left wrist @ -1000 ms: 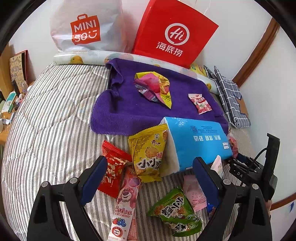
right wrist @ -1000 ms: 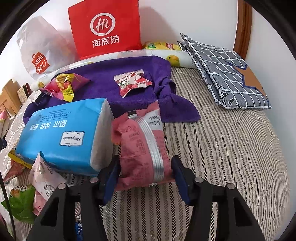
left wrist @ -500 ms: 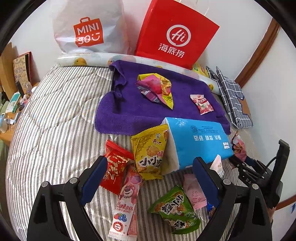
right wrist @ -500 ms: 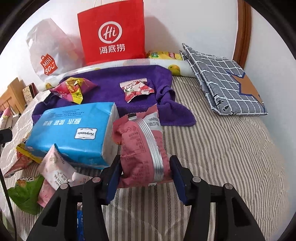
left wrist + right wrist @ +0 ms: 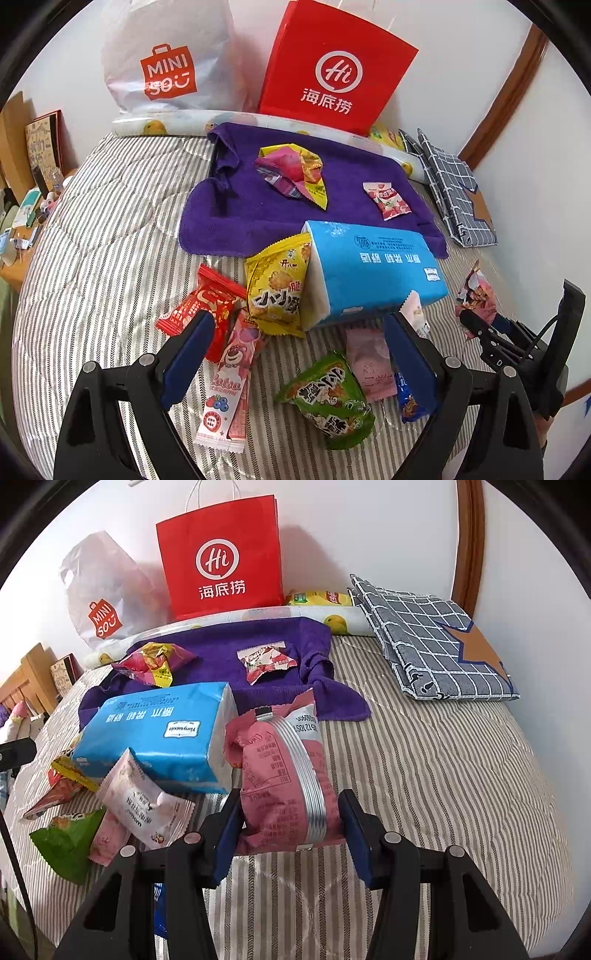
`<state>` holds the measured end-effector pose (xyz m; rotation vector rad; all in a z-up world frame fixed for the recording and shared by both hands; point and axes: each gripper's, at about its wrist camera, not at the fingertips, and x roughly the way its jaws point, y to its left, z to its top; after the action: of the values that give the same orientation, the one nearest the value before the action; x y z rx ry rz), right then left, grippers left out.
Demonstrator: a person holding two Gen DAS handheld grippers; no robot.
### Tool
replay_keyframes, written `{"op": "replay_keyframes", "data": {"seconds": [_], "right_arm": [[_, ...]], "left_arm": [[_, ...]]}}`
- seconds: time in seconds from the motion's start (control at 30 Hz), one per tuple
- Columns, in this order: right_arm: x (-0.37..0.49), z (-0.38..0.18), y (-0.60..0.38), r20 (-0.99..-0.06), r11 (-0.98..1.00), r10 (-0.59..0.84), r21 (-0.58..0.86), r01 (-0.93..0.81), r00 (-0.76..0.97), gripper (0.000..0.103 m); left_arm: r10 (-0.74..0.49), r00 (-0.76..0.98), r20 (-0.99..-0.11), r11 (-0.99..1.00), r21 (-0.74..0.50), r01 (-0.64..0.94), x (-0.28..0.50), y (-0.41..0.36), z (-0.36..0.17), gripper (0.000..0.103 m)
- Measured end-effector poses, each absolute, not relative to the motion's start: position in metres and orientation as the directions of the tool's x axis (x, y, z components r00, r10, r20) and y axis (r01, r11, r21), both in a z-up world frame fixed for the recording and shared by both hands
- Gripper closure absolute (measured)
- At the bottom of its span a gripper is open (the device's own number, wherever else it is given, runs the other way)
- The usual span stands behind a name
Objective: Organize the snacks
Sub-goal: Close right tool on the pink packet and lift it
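Observation:
My right gripper (image 5: 288, 823) is shut on a pink snack packet (image 5: 284, 775) and holds it above the striped bed; it also shows in the left wrist view (image 5: 474, 295). My left gripper (image 5: 299, 354) is open and empty above a pile of snacks: a red packet (image 5: 201, 306), a yellow cracker bag (image 5: 277, 288), a pink strawberry stick pack (image 5: 229, 384), a green bag (image 5: 328, 398) and a pale pink packet (image 5: 369, 362). A purple towel (image 5: 240, 206) farther back carries a yellow-pink bag (image 5: 295, 173) and a small red-white packet (image 5: 386, 199).
A blue tissue pack (image 5: 369, 262) lies between the pile and the towel. A red paper bag (image 5: 332, 70) and a white MINISO bag (image 5: 166, 66) stand against the wall. A folded grey checked cloth (image 5: 432, 635) lies at the right. A wooden bedside shelf (image 5: 22, 177) is left.
The right gripper has lifted the pink packet higher and drawn back a little from the tissue pack. The left gripper has risen slightly and stays open.

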<state>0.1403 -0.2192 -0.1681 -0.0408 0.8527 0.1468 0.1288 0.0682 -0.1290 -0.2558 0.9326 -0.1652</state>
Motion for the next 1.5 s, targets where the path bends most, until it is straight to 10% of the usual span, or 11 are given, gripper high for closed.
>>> {"op": "replay_keyframes", "data": {"seconds": [1.5], "right_arm": [[0.182, -0.194, -0.198, -0.808, 0.986, 0.128, 0.043, -0.160, 0.575, 0.052]], "left_arm": [[-0.255, 0.557, -0.790, 0.958, -0.285, 0.034, 0.172, 0.085, -0.167, 0.010]]}}
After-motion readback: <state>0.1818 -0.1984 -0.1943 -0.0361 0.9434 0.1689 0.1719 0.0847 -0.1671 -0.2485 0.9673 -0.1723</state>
